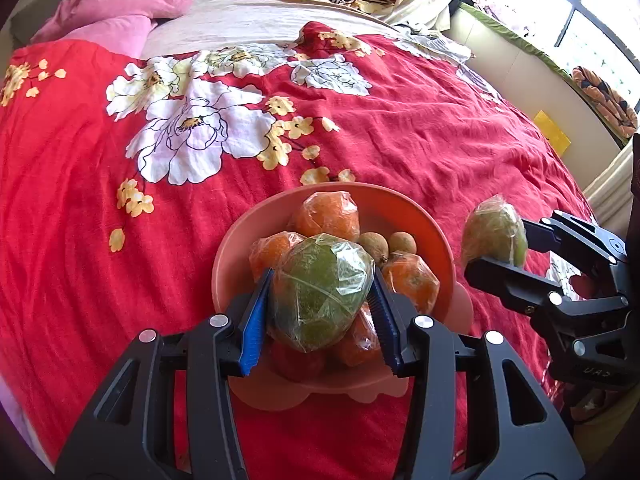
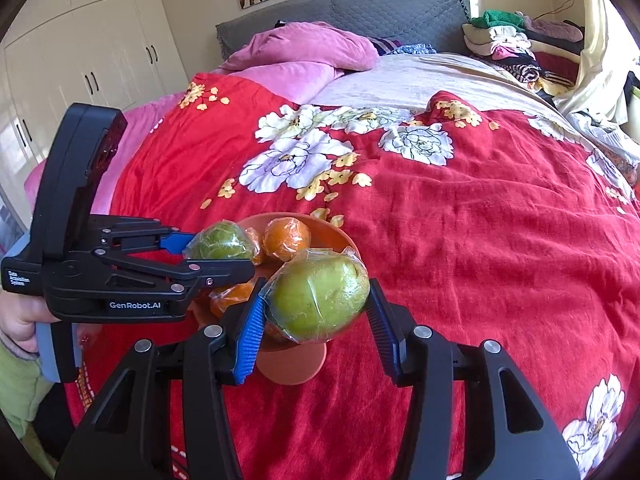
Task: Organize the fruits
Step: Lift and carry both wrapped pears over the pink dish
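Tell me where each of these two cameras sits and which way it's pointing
Left wrist: rides on the left gripper, looking forward along its fingers at a wrapped green fruit clamped over the orange bowl; the right gripper shows at right.
Right wrist: rides on the right gripper, facing the headboard across the red bedspread, clamping its own green fruit; the left gripper and the person's hand show at left.
Shared: bowl, both green fruits, bedspread.
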The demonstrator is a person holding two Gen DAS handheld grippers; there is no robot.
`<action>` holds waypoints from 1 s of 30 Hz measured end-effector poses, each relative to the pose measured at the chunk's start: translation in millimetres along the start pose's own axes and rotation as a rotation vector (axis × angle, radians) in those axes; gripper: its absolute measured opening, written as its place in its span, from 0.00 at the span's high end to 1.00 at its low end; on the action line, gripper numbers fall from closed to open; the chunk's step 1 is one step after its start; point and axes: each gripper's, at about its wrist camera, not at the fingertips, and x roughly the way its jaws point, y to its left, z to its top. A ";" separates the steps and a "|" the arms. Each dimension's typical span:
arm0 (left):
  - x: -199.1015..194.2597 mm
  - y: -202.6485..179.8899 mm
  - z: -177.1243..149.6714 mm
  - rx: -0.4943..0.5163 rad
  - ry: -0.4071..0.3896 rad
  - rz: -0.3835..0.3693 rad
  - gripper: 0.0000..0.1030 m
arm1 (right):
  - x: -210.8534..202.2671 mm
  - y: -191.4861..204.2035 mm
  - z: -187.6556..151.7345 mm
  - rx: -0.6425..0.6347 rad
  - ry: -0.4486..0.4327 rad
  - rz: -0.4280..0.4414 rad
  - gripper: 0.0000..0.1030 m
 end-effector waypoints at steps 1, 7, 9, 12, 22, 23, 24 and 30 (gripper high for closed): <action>0.5 0.4 0.2 0.001 0.000 -0.001 0.63 | 2.0 0.0 0.6 -0.003 0.002 -0.004 0.54; 3.4 1.7 1.3 0.001 0.003 -0.003 0.63 | 13.9 -4.4 2.8 -0.009 0.016 -0.017 0.54; 4.8 3.2 1.4 -0.001 0.004 -0.003 0.63 | 17.8 -5.8 4.1 -0.013 0.021 -0.019 0.54; 5.2 3.9 1.1 -0.003 0.005 -0.004 0.63 | 22.2 -7.1 6.1 -0.018 0.025 -0.021 0.54; 5.7 7.1 -0.7 -0.003 0.001 -0.006 0.63 | 36.6 -5.3 12.5 -0.041 0.038 -0.011 0.54; 5.7 6.7 -0.6 -0.003 0.002 -0.007 0.62 | 37.7 -4.8 13.4 -0.046 0.039 -0.009 0.54; 5.6 6.9 -0.7 -0.002 0.001 -0.006 0.62 | 38.0 -4.4 13.9 -0.048 0.039 -0.010 0.54; 4.0 7.0 -0.9 0.001 -0.003 -0.005 0.61 | 40.2 -5.1 16.4 -0.046 0.042 -0.005 0.53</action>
